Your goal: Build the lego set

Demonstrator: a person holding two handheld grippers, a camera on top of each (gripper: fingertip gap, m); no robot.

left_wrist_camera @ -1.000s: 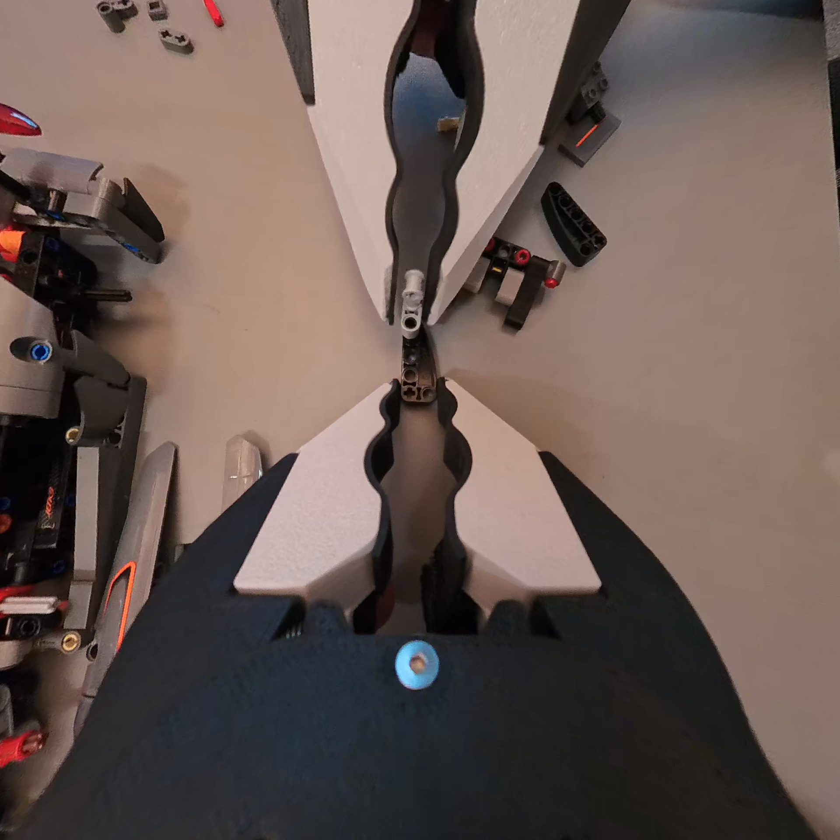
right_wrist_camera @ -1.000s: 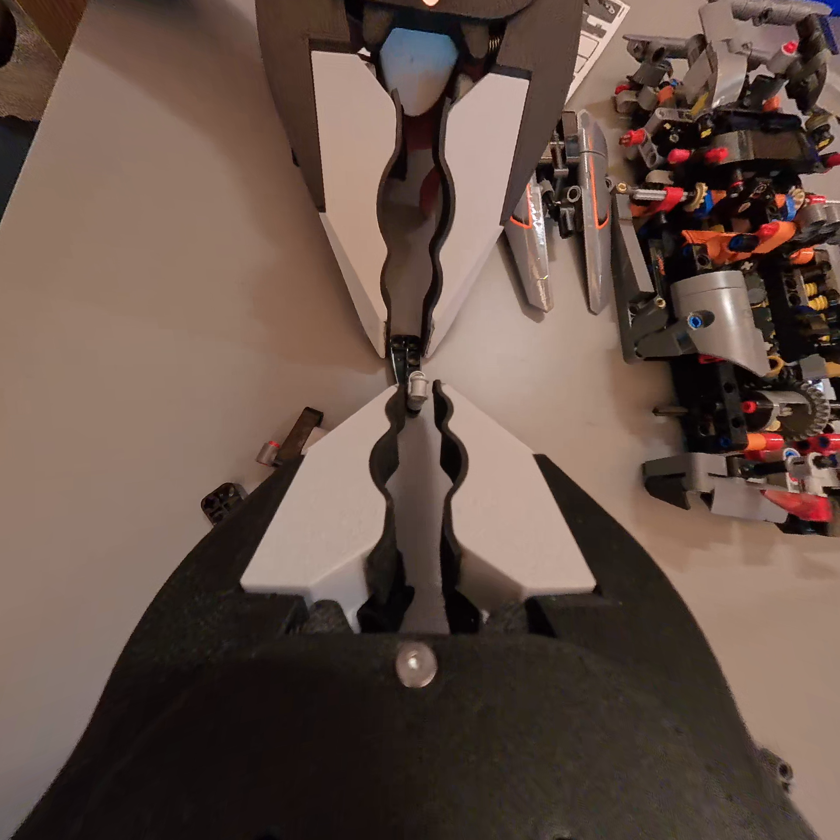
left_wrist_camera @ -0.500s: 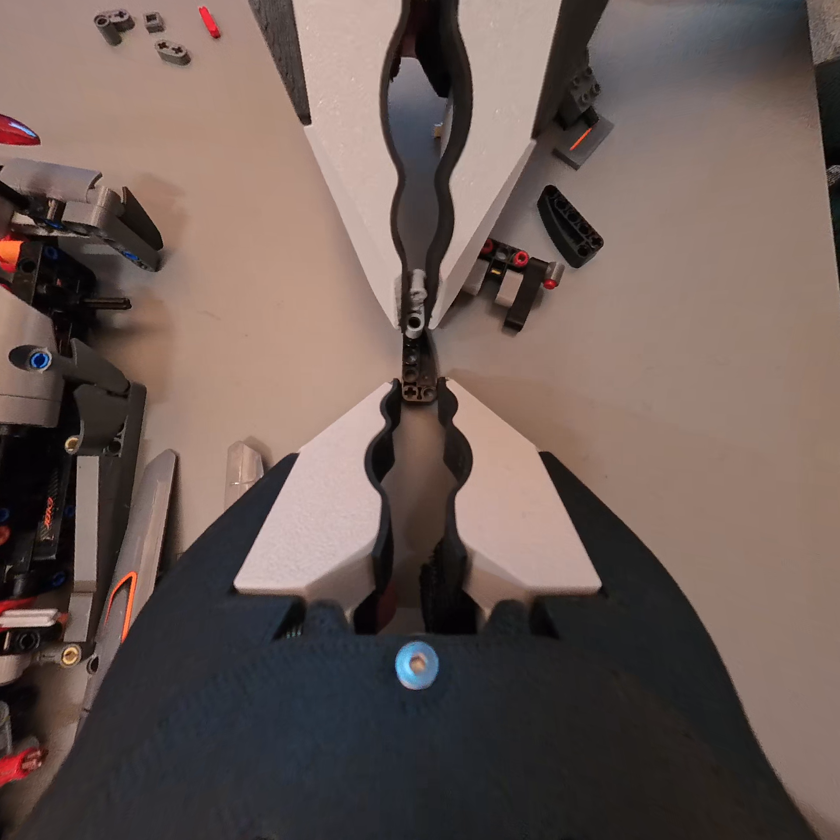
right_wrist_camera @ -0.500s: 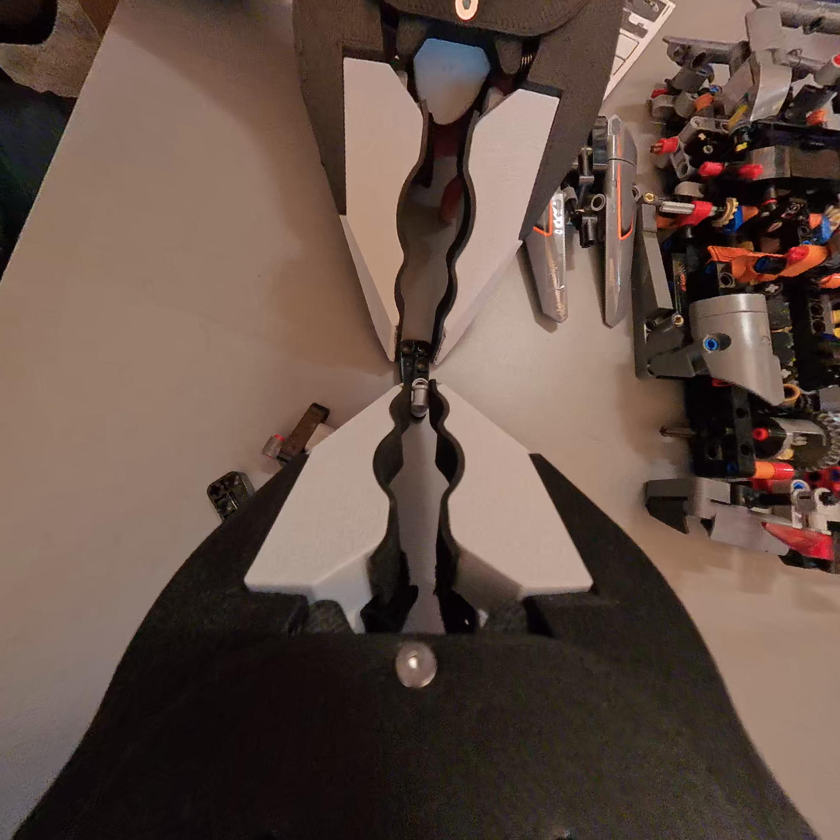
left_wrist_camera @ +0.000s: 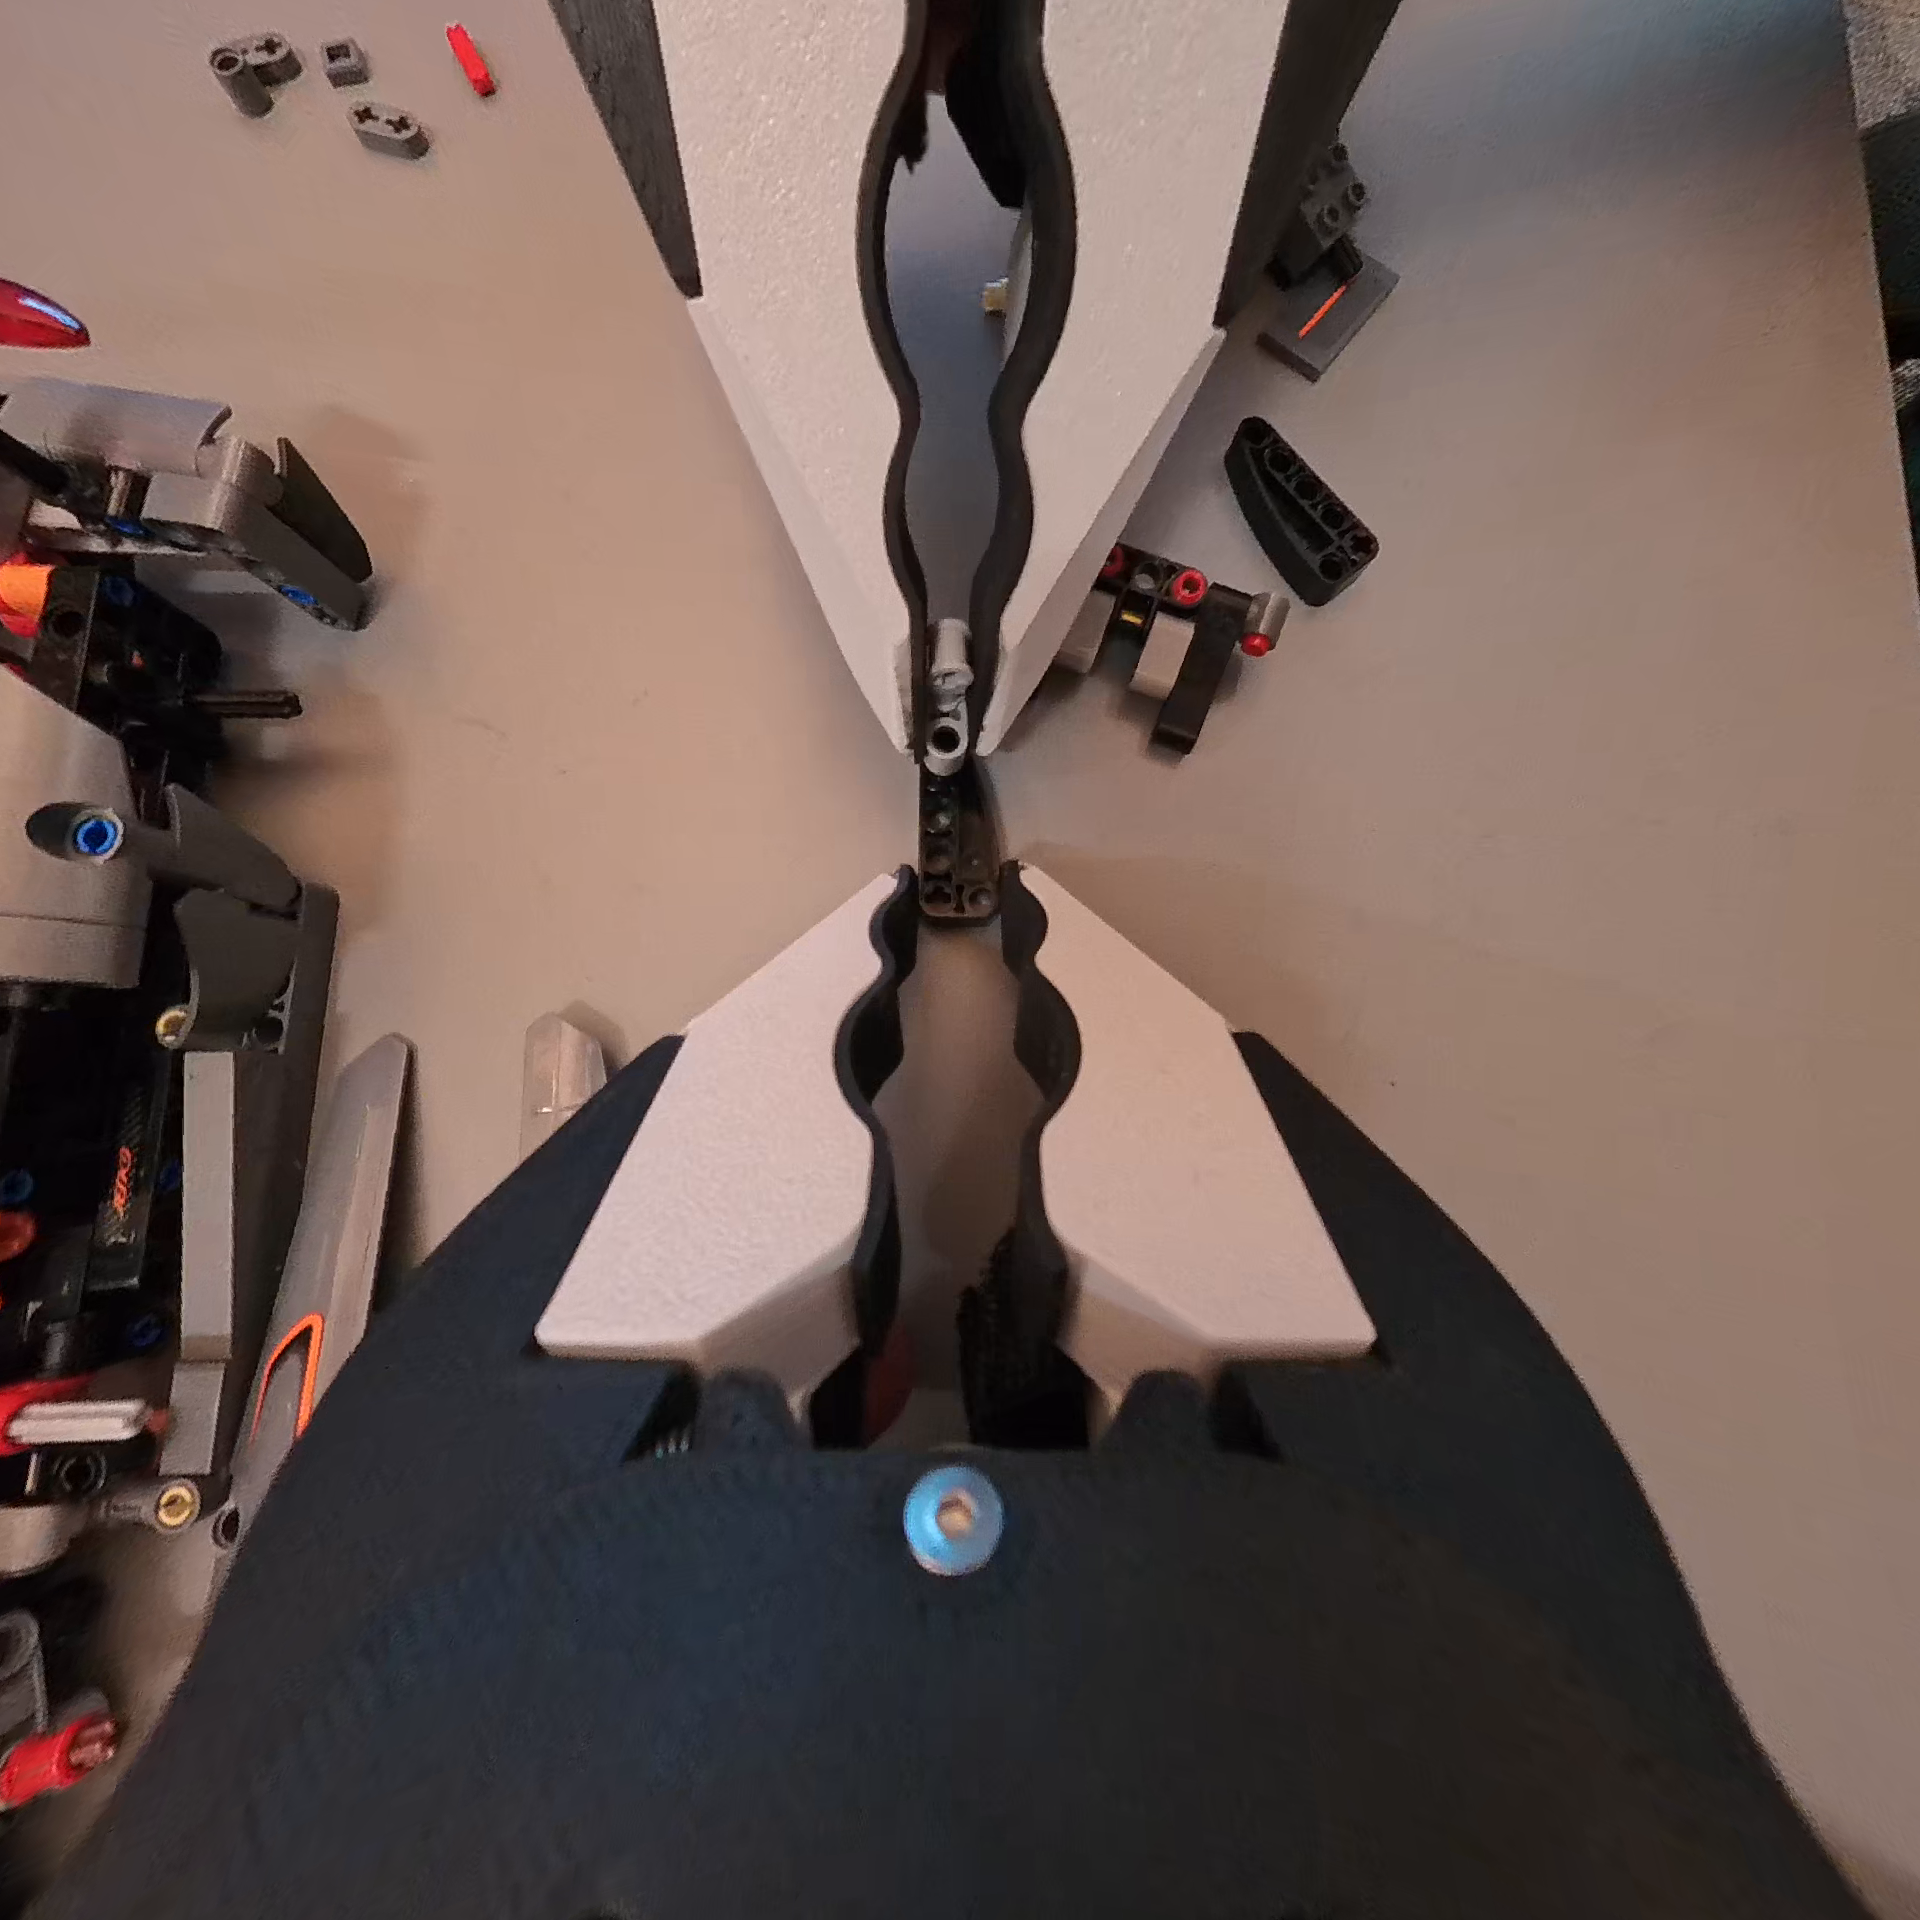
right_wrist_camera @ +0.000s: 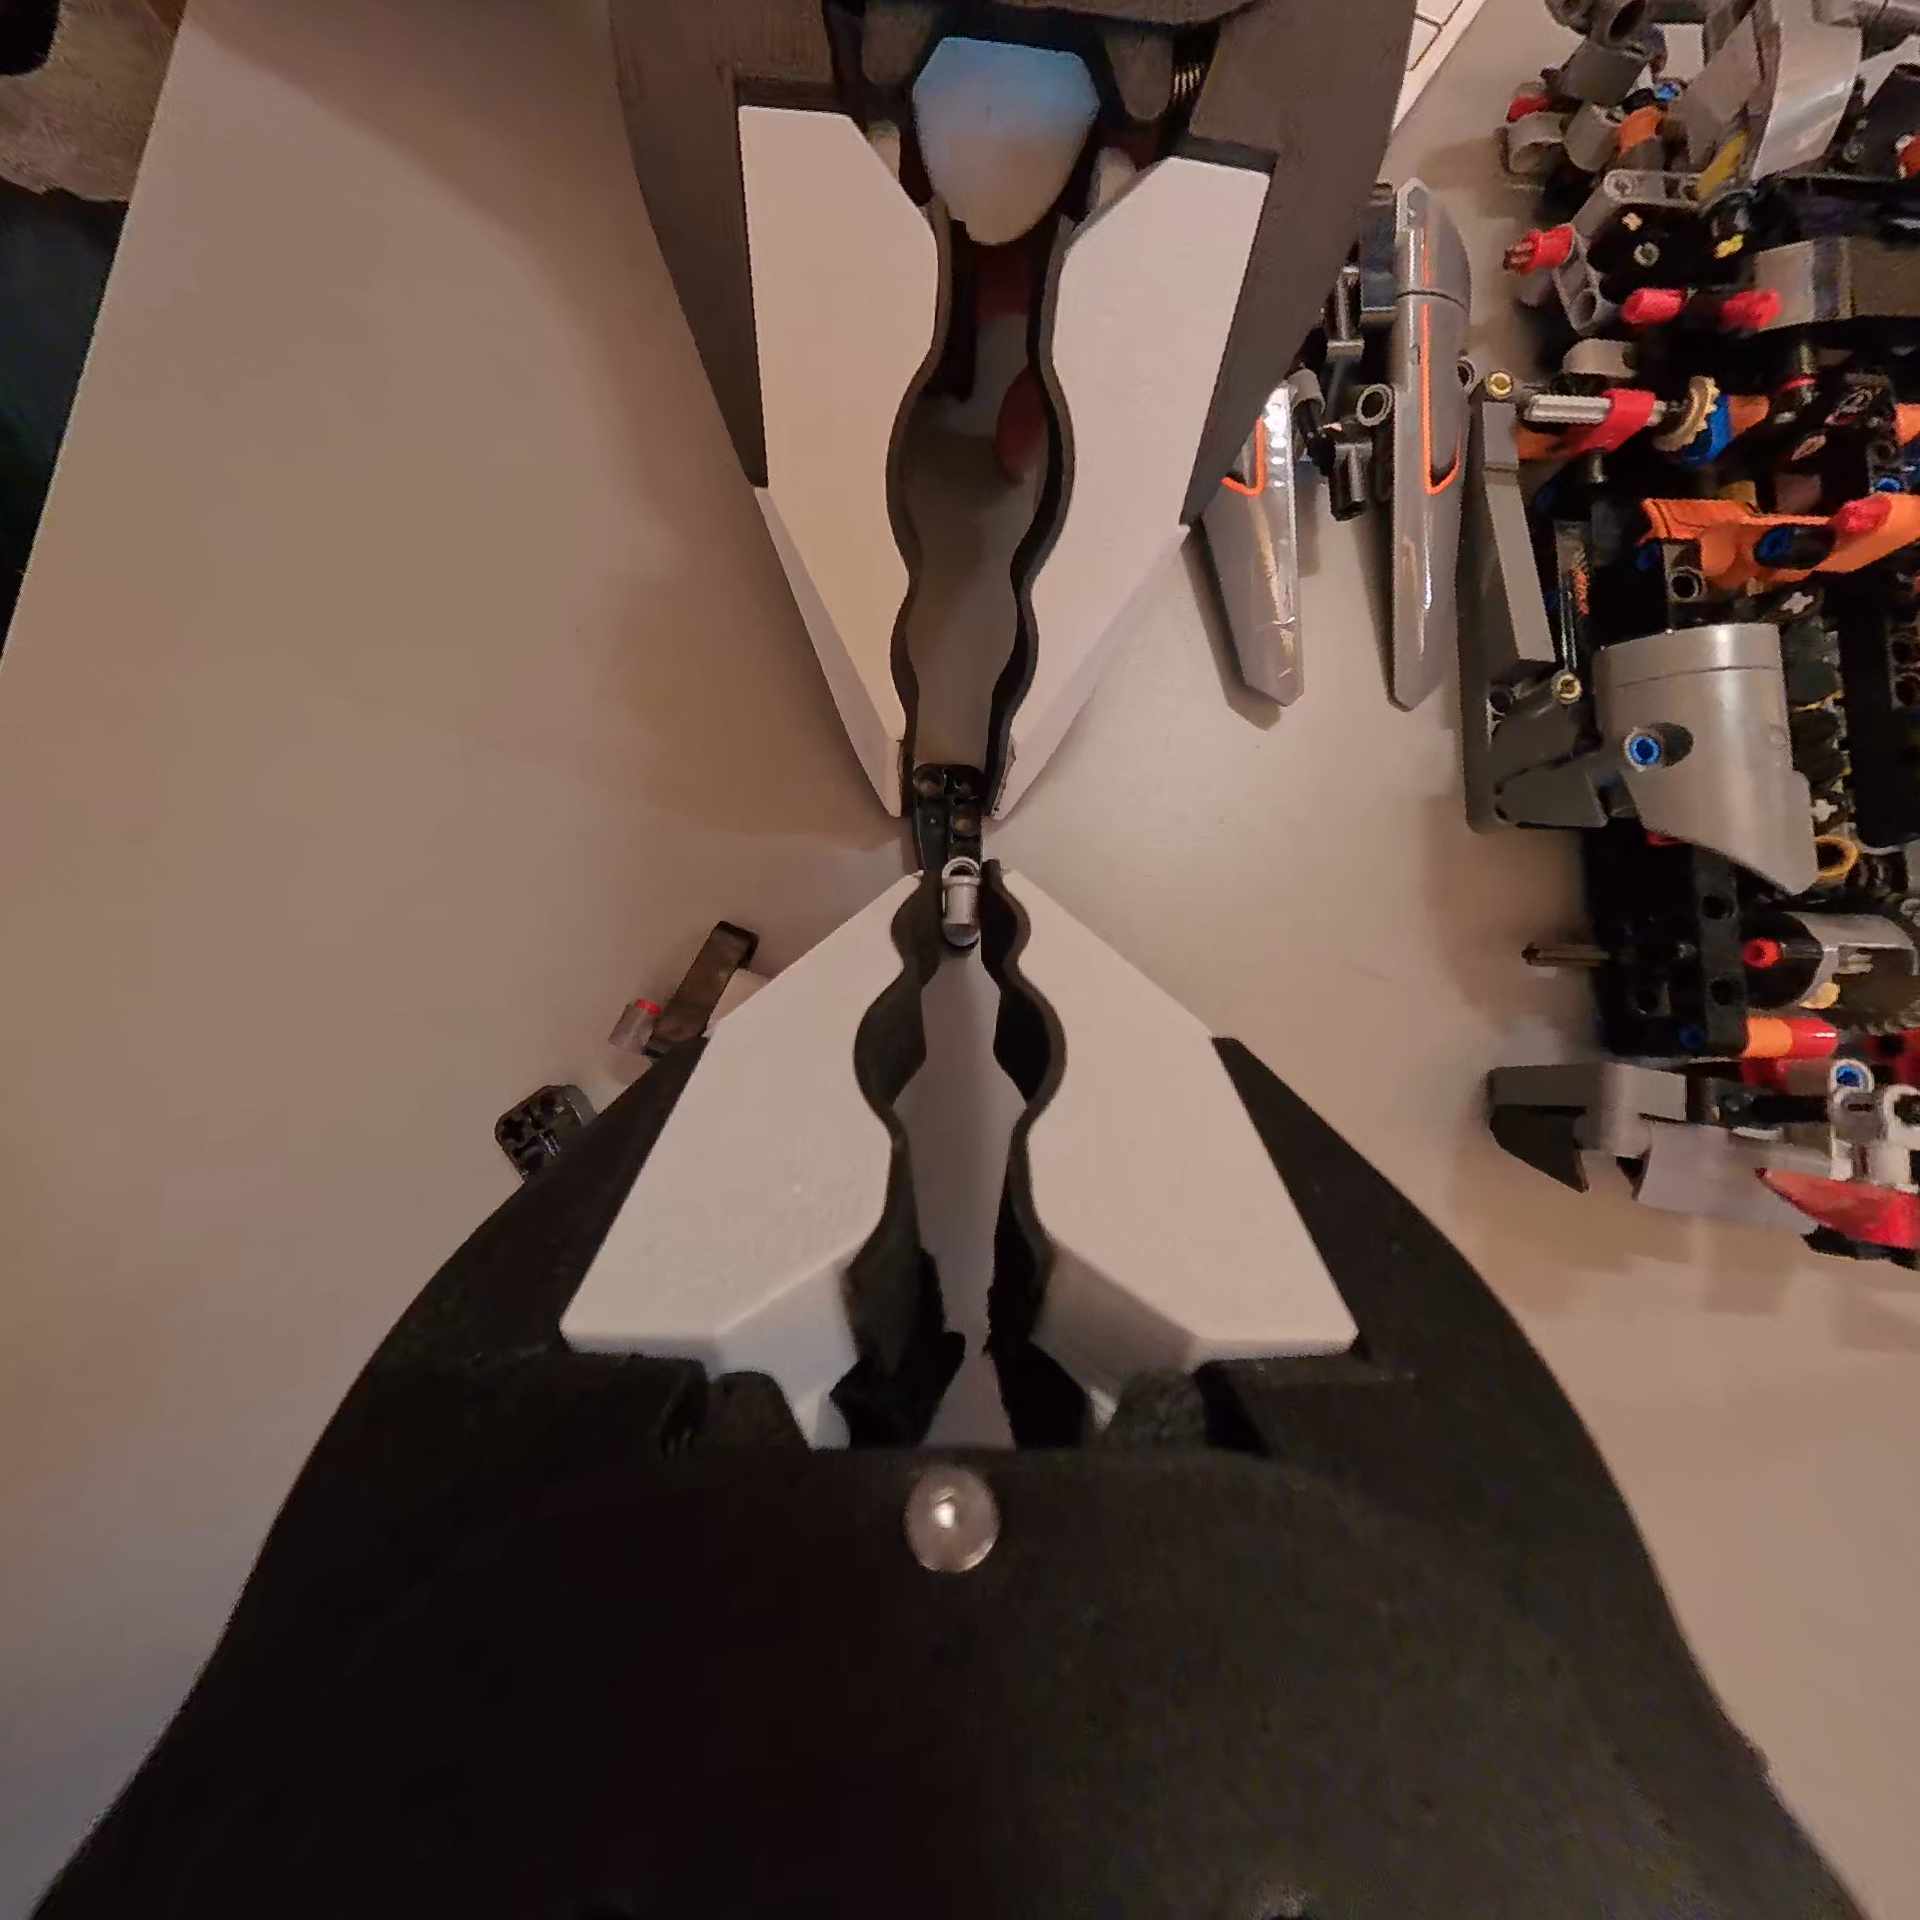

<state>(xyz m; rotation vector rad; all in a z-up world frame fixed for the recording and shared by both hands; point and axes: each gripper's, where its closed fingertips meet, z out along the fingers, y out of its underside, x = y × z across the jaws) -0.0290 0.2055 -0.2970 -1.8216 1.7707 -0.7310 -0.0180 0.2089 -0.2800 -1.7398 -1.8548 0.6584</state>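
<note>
The small black plastic lego beam with round pin holes is pinched at one end by the closed tips of the left claw, and its far end meets a short light grey plastic connector peg that the right claw clamps between its own tips. The two claws face each other tip to tip above the pale beige surface. In the right wrist view the same pair appears reversed: the grey peg sits in the right claw, the black beam in the left claw opposite. Whether peg and beam are actually joined or only touching cannot be told, since the white fingers cover most of each piece. The large partly built black, grey and orange lego vehicle lies to one side, cut off at the frame edge, with two long grey pointed panels just beside it. A curved black beam, a small black and grey subassembly with red pins and a few tiny grey connectors lie loose, partly hidden behind the right claw.
</note>
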